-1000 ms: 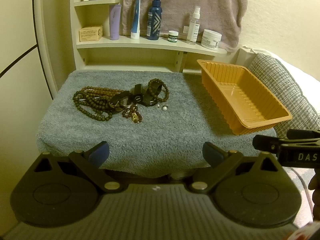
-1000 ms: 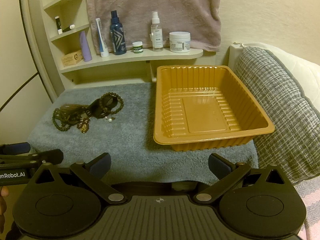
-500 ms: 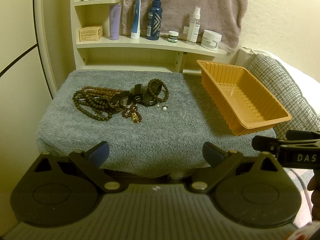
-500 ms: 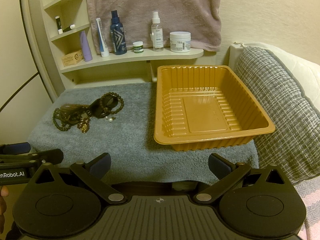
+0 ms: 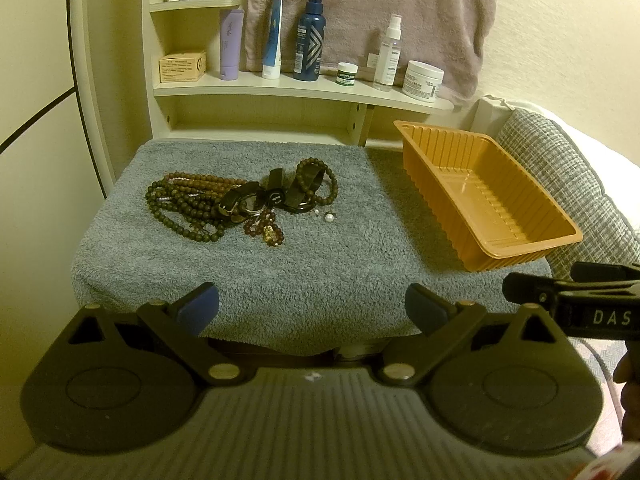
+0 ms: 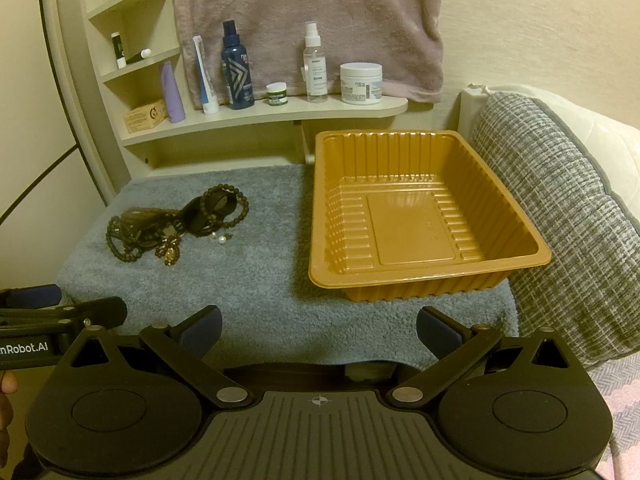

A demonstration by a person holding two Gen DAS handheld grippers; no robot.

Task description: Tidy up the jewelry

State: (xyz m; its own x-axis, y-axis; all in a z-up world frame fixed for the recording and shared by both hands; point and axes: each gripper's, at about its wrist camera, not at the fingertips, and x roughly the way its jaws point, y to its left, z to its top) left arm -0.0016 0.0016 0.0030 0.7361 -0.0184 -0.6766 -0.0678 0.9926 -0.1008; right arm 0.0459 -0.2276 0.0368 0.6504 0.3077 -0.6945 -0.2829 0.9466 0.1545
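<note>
Both my left tongs and right tongs gape wide, gripping nothing, short of the towel-covered worktop. The jewelry pile lies left of the orange tray.

Tangled bead jewelry pile on grey towel; empty orange tray well right.

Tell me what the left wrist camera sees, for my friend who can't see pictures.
A tangled jewelry pile lies on a grey towel, with an empty orange tray to its right. The left gripper is open.
</note>
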